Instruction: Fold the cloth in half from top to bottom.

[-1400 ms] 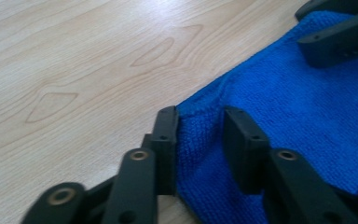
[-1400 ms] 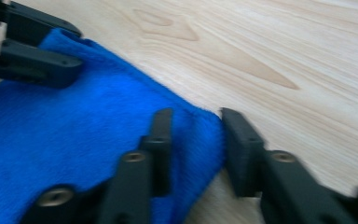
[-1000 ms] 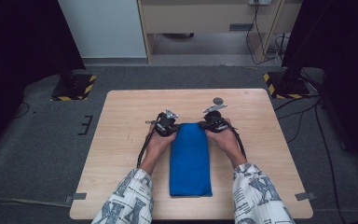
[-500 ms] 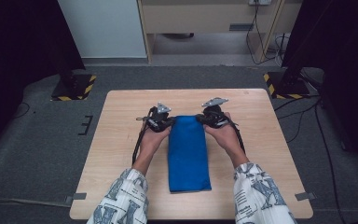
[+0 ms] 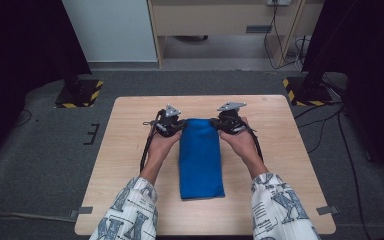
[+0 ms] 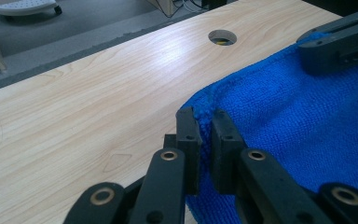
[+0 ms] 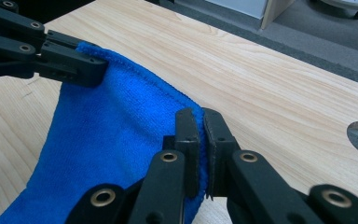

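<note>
Both grippers, left gripper [image 5: 176,127] and right gripper [image 5: 220,124], are clamped on the far corners of the blue towel [image 5: 200,160] and have lifted that end off the wooden table [image 5: 125,150] since a second ago; a fold toward the person looks next.

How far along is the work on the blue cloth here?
Done: the blue terry cloth already lies as a long narrow strip on the light wooden table. In hand: the left gripper and right gripper are each shut on a far corner, with the far edge raised off the table. Left: probably bringing that edge toward the near end, which rests flat, to fold it.
</note>
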`<state>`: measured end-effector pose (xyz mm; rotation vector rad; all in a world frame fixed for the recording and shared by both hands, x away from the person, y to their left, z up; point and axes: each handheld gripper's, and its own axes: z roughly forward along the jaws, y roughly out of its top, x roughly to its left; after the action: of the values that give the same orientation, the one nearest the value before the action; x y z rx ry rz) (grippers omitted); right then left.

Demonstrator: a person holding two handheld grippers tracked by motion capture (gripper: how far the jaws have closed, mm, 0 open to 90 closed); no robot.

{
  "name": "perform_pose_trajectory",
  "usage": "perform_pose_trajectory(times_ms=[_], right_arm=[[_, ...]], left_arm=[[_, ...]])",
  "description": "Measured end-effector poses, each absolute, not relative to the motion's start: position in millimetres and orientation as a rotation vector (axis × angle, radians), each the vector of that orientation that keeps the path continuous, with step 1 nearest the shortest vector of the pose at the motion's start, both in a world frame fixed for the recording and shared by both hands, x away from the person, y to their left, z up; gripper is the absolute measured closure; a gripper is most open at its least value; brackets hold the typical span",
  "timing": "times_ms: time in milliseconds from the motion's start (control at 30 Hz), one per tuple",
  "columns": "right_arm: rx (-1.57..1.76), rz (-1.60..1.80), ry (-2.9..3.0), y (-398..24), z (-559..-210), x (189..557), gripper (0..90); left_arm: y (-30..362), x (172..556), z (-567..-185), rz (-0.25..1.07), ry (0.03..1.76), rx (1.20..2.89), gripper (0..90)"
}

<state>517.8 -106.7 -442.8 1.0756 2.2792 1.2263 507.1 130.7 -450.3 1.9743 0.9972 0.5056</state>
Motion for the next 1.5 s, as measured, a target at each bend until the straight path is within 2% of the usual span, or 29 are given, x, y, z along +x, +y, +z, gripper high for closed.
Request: perform_pose_trajectory(times_ms=[767, 1500], right_arm=[[1.089, 1.290, 2.193, -107.4, -430.3, 518.0, 86.2], [1.048, 1.284, 2.224, -108.5, -442.3, 501.7, 86.2]], left_arm=[[132.6, 512.1, -433.7, 0.511, 0.980, 1.927, 83.8], [134.0, 502.1, -444.4, 0.498, 0.973, 1.943, 83.8]])
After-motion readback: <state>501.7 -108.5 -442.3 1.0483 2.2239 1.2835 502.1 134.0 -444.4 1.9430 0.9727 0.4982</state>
